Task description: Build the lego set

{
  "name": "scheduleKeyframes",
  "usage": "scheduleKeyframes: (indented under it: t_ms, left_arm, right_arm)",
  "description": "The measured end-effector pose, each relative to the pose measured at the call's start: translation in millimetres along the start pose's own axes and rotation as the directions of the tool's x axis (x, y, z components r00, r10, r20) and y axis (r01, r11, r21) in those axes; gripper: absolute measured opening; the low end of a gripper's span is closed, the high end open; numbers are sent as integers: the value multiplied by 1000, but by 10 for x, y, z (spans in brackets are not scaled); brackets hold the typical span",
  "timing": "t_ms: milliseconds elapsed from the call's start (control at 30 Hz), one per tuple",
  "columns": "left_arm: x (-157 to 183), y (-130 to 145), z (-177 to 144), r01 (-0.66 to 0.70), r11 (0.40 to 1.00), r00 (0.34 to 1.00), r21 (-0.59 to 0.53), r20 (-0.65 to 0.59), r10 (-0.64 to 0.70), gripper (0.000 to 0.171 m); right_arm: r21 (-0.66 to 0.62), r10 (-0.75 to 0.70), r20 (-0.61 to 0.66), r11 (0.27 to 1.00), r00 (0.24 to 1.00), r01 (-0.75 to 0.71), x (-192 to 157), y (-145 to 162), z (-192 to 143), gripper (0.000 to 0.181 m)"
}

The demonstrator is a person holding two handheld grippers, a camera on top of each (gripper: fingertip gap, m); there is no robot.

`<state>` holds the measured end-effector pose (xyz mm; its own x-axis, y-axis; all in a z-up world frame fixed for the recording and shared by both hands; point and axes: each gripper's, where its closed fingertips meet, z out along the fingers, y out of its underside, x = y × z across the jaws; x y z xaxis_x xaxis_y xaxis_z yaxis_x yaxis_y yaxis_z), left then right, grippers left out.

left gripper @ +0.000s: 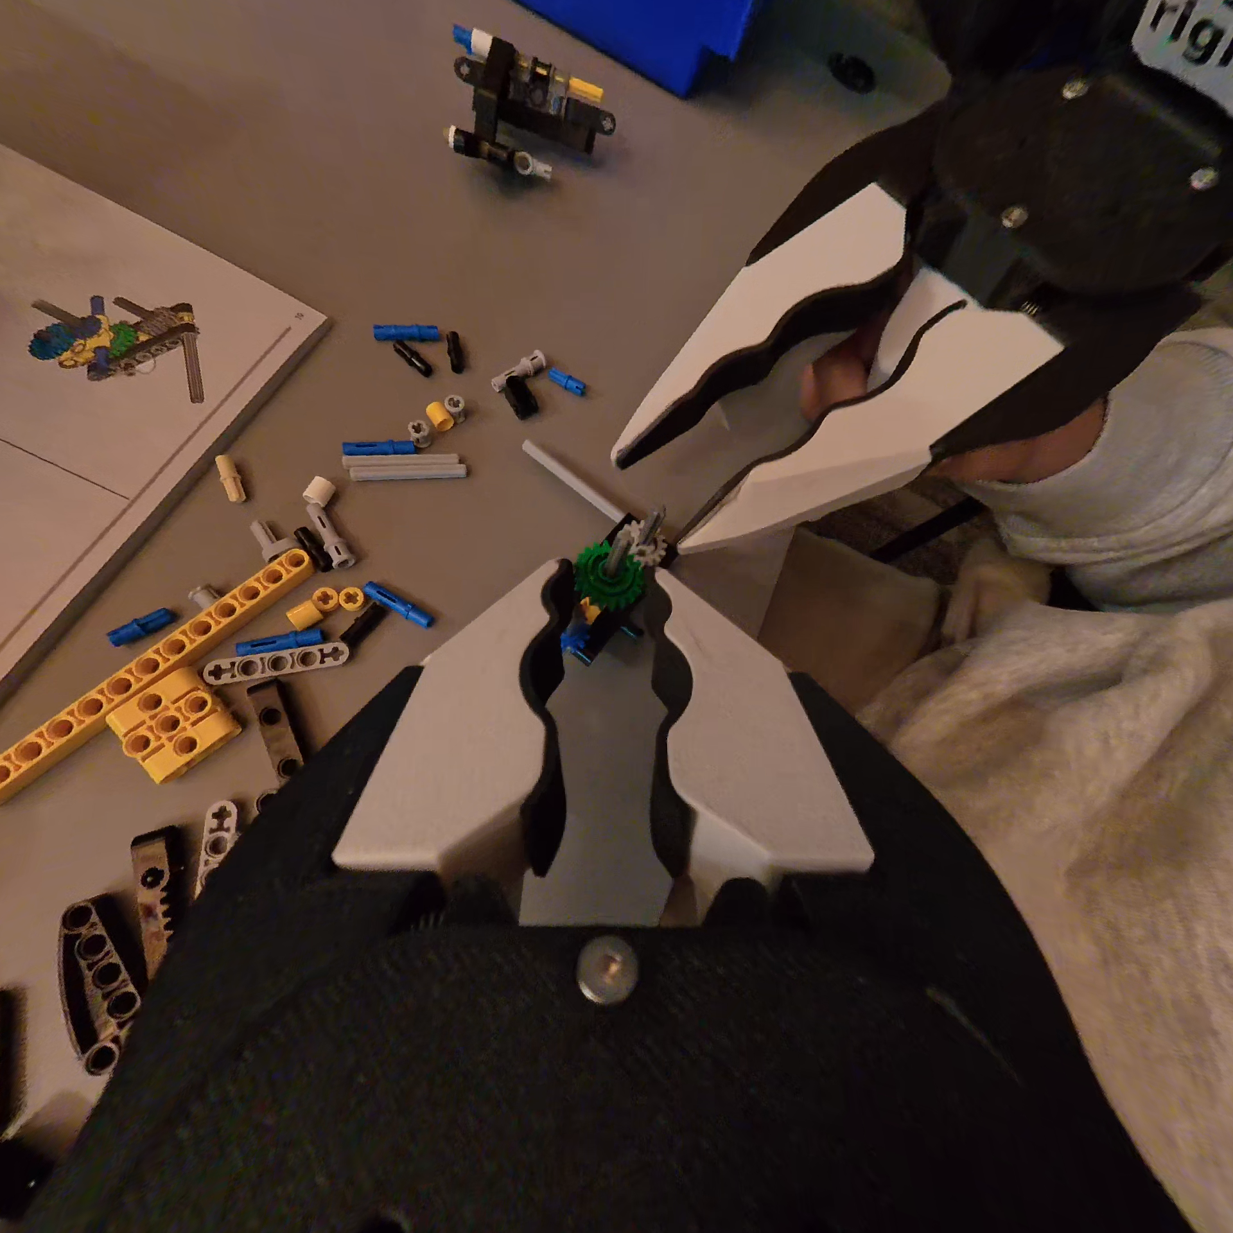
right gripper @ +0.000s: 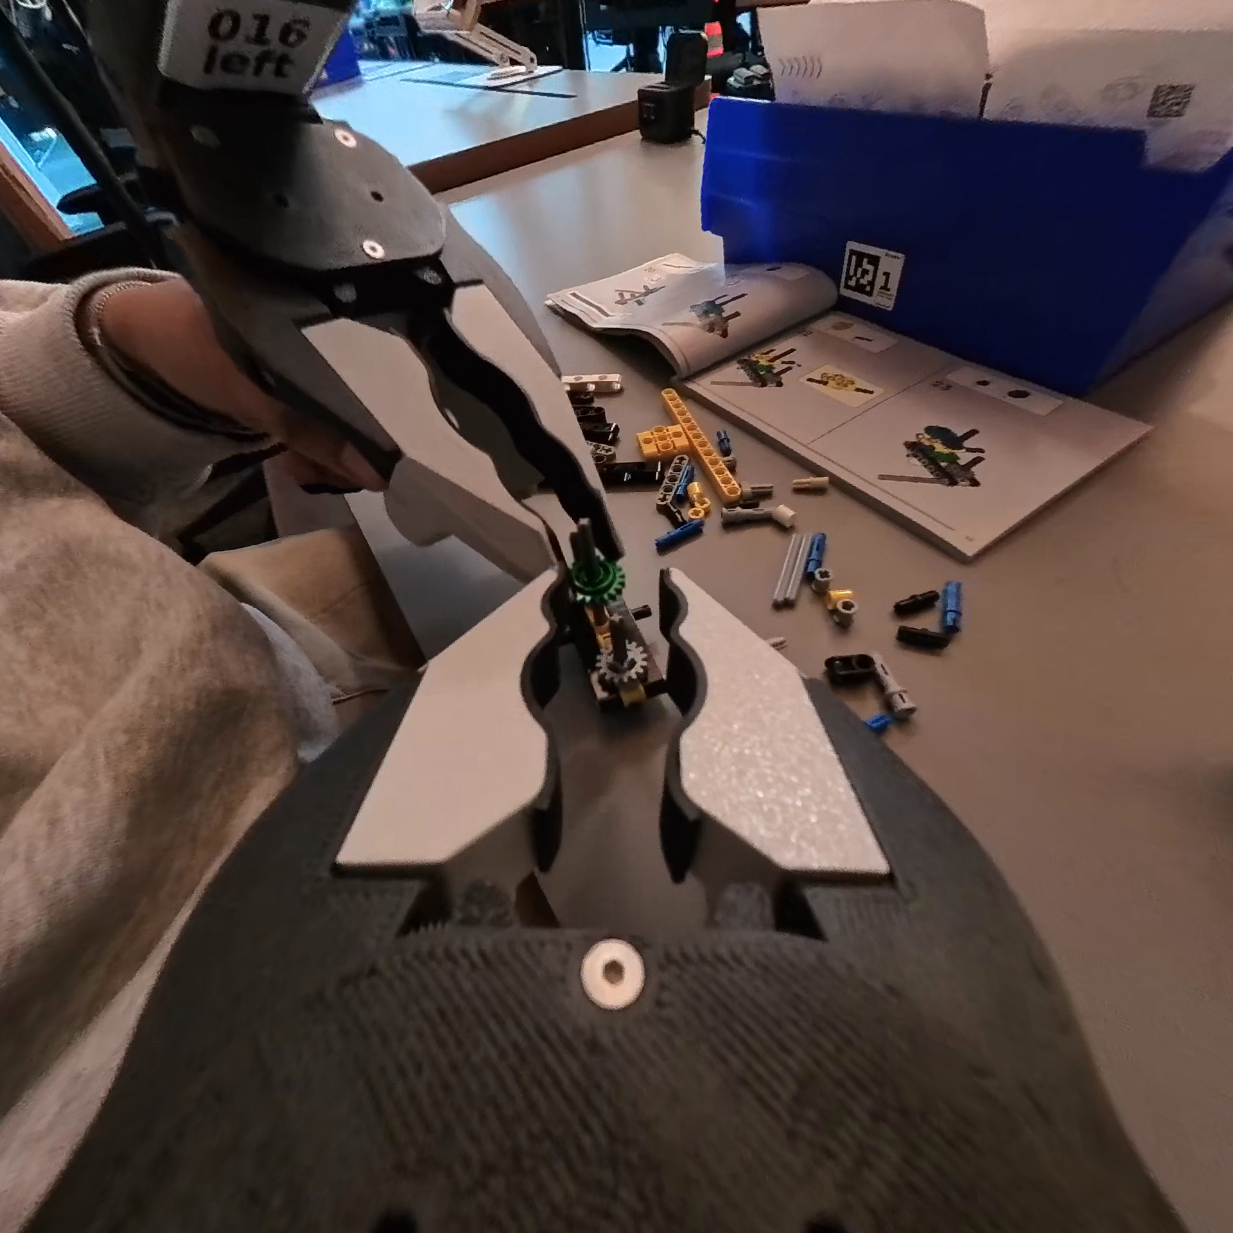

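Note:
A small Lego assembly, a black beam with a green gear and a grey gear on axles, is held in the air at the table's near edge. My left gripper is shut on it at the green-gear end; it also shows in the right wrist view. My right gripper is open, with its jaws either side of the assembly. In the left wrist view the right gripper has one fingertip by the grey gear.
Loose pins, axles and beams lie on the grey table, among them a long yellow beam. An open instruction booklet lies beyond them, and a blue bin stands behind it. A second black sub-assembly sits farther off. The person's sleeve is at the right. Only a small space, under 4 cm, lies between the two pairs of fingers.

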<state>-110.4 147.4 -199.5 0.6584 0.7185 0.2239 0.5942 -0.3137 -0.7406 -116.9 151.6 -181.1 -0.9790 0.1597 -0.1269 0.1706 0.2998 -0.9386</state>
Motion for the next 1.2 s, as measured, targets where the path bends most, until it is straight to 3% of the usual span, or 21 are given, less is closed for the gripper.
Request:
scheduleKeyframes:
  t_ms: [467,633,767,867,967,1200]
  left_arm:
    - [10,35,7,-11,1000,1000,-5,-3,11,29]
    - [-3,-23,-91,19,999,999,47,-28,-17,31]
    - [-67,-29,-208,34,994,999,104,-32,-31,37]
    - [-132,44,-251,71,989,997,132,-21,-69,38]
    - [-135,120,-260,119,979,993,164,-40,-114,36]
    - [-109,265,-140,126,979,992,160,-51,-120,37]
  right_arm:
    - [1,12,-10,1000,1000,-12,35,10,-16,24]
    - [28,50,-11,998,999,-50,98,-22,-80,23]
    - [-72,-33,-11,997,999,32,172,132,-181,30]
    - [-73,-39,55,996,998,43,79,144,-200,31]
    - [-164,-57,122,984,991,76,-23,309,-161,31]
    - [-291,-113,92,947,989,135,-6,521,-69,27]
